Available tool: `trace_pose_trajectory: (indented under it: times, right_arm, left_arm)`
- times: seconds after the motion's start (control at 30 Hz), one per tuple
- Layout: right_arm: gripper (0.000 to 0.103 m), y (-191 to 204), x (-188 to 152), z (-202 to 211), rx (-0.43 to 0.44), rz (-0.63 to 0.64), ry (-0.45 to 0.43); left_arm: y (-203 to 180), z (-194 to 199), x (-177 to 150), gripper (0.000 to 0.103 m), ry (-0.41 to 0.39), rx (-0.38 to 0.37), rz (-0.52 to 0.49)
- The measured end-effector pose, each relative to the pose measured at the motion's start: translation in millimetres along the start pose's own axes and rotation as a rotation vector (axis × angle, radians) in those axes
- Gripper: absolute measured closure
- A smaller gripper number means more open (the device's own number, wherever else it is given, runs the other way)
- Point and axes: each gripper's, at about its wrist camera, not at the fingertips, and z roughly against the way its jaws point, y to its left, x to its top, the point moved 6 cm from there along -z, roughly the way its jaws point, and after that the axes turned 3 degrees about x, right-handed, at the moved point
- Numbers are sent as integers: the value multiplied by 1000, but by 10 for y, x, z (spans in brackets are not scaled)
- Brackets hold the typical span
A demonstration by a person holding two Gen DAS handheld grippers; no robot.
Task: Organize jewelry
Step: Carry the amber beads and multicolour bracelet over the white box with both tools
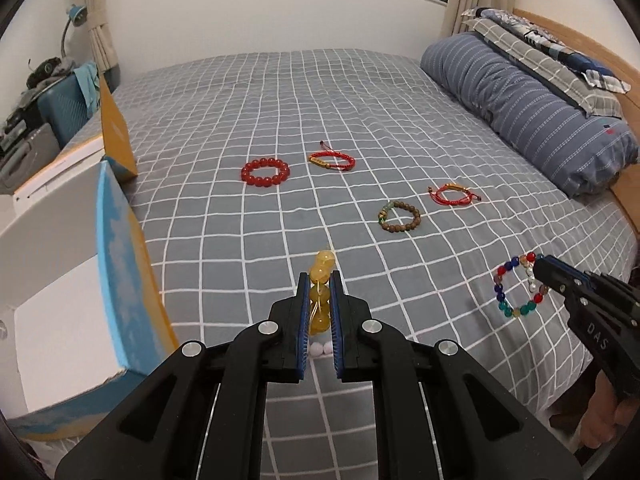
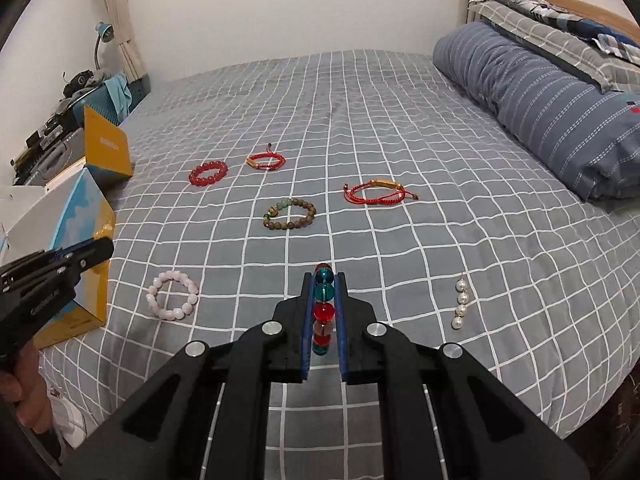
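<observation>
My left gripper (image 1: 319,277) is shut on a yellow bead bracelet (image 1: 320,300), held above the grey checked bed (image 1: 280,100) beside an open blue-and-yellow box (image 1: 120,280). My right gripper (image 2: 324,278) is shut on a multicoloured bead bracelet (image 2: 323,312), which hangs as a ring from its tip (image 1: 516,290) in the left wrist view. On the bed lie a red bead bracelet (image 2: 208,173), two red cord bracelets (image 2: 265,161) (image 2: 378,191), a wooden bead bracelet (image 2: 289,213), a pink bead bracelet (image 2: 173,295) and a pearl strand (image 2: 460,300).
The box's raised lid (image 2: 106,148) stands at the bed's left edge. A rolled blue striped quilt (image 2: 560,120) and pillows (image 1: 540,48) line the right side by the wooden headboard. Luggage and clutter (image 1: 36,112) sit beyond the bed on the left.
</observation>
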Motion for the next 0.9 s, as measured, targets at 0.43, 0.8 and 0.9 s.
trace_pose_trajectory:
  times: [0.43, 0.8, 0.9]
  right_arm:
    - [94, 38, 141, 12, 53, -6, -6]
    - [94, 408, 462, 25, 116, 37, -22]
    - [94, 571, 575, 36, 139, 50, -30]
  left_arm:
    - [214, 181, 72, 94, 2, 32, 34]
    - [626, 452, 270, 94, -18, 38, 93]
    - [779, 538, 304, 94, -29, 59, 119]
